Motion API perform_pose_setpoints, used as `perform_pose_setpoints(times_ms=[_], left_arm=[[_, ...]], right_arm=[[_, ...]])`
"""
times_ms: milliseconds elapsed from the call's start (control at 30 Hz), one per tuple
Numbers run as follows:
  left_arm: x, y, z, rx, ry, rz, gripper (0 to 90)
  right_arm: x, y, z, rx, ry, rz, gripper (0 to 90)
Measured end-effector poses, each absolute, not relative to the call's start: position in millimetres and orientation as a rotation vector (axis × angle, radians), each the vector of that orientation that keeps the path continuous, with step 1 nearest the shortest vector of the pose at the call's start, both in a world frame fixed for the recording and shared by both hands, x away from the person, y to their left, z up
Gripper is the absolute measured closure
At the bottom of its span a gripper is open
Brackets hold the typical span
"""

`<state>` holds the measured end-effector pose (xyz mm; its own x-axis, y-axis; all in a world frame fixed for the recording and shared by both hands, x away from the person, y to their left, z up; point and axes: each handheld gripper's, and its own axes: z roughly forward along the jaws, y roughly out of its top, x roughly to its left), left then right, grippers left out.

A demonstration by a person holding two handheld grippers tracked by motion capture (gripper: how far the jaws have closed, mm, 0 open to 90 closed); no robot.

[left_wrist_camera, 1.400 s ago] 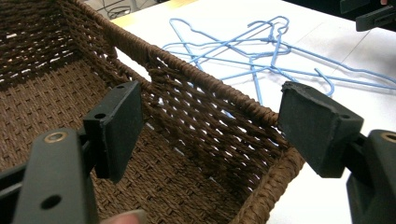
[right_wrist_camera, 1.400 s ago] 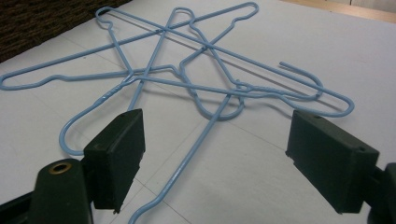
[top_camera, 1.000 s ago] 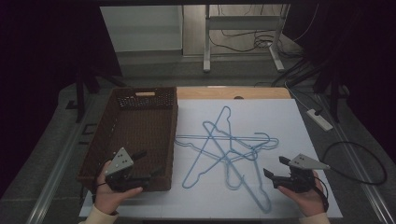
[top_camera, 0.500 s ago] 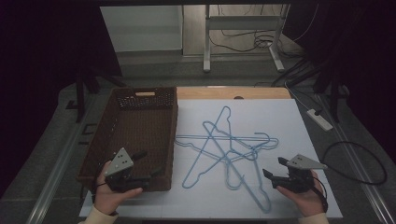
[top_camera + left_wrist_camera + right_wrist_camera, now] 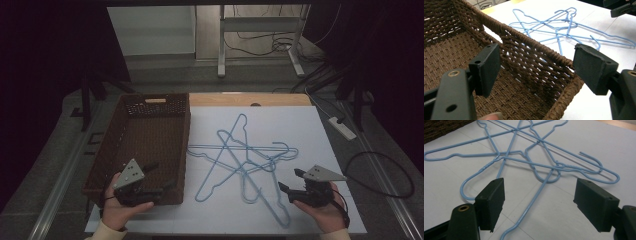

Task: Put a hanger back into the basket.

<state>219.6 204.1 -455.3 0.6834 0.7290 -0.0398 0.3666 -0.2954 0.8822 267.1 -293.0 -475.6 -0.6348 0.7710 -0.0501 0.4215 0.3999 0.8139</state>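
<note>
Wicker basket sits at the left of the table, and the left gripper hangs over its near right corner with jaws spread wide and nothing between them. To its right, on the white sheet, the blue wire hangers lie in a crossed tangle, just beside the basket's right wall. Farther right, the right gripper is held low near the sheet's front edge, jaws also wide apart and empty, close to the nearest hanger's hook but not touching it.

From the left gripper view the basket's woven inner wall and floor show through the open jaws, with the hangers beyond the rim on the sheet. From the right gripper view the twisted wire necks and the way one hanger's long straight side runs between the jaws become clear, details too small from above
</note>
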Motion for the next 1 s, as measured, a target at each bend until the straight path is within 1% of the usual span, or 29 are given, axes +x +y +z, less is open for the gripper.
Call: perform_pose_setpoints(times_ms=[500, 700, 733, 833, 1000], left_arm=[[219.1, 203.5, -454.5, 1.904, 0.849, 0.459, 23.3], [218.7, 204.0, -454.2, 1.9, 0.848, 0.456, 23.3], [218.7, 204.0, -454.2, 1.9, 0.848, 0.456, 23.3], [218.6, 204.1, -454.0, 1.9, 0.846, 0.457, 23.3], [218.7, 204.1, -454.3, 1.9, 0.845, 0.456, 23.3]], right_arm=[[272.1, -268.5, -465.8, 0.98, 2.314, 1.072, 26.2], [272.7, -232.9, -462.6, 0.942, 2.418, 0.975, 29.1], [272.7, -232.9, -462.6, 0.942, 2.418, 0.975, 29.1], [269.6, -208.9, -464.9, 0.913, 2.505, 0.909, 30.9], [268.0, -184.6, -470.5, 0.881, 2.6, 0.798, 35.7]])
